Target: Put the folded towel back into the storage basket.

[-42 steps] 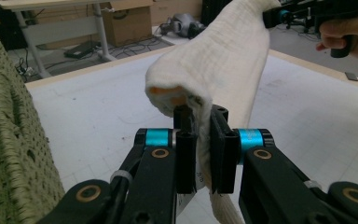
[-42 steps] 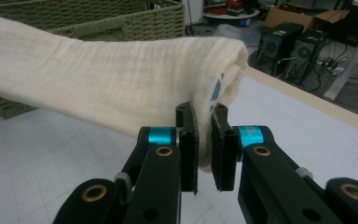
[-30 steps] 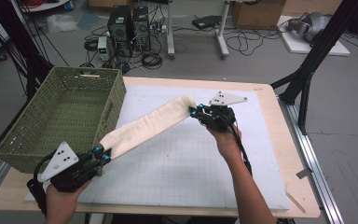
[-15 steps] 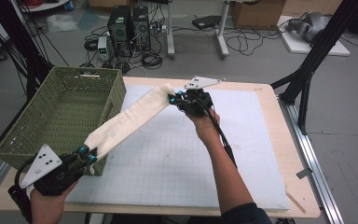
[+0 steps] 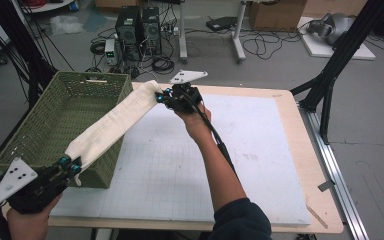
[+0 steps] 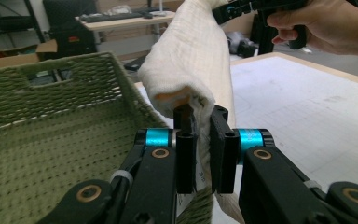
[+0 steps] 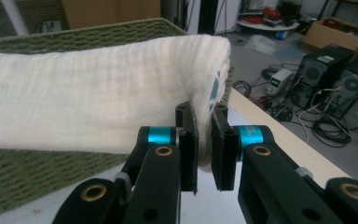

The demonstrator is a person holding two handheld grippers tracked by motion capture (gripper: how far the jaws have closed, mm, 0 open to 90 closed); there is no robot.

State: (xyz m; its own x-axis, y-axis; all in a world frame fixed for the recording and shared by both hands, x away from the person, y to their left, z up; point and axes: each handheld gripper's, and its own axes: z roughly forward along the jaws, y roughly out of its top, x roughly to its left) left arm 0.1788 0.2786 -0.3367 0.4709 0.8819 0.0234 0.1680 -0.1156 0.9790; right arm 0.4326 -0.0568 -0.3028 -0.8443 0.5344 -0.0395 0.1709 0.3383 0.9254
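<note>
In the high view, the cream cloth (image 5: pixel 111 125) is held stretched between the two tools and has been carried leftward since a second ago, when it hung over the middle of the surface (image 5: pixel 260 150); it now lies along the right rim of the green woven basket (image 5: pixel 55 125). The left tool (image 5: pixel 69 165) has dropped toward the near corner of the basket, and the right tool (image 5: pixel 162 96) has moved to its far corner. The cloth is judged close to being lowered into the basket.

In the left gripper view, the left tool (image 6: pixel 202 135) is seen pinching one end of the cloth (image 6: pixel 191 60) beside the basket (image 6: pixel 51 135).

In the right gripper view, the right tool (image 7: pixel 203 130) is clamped on the other end of the cloth (image 7: pixel 98 98). A small blue-printed tag shows at the cloth's edge; its writing cannot be read.
</note>
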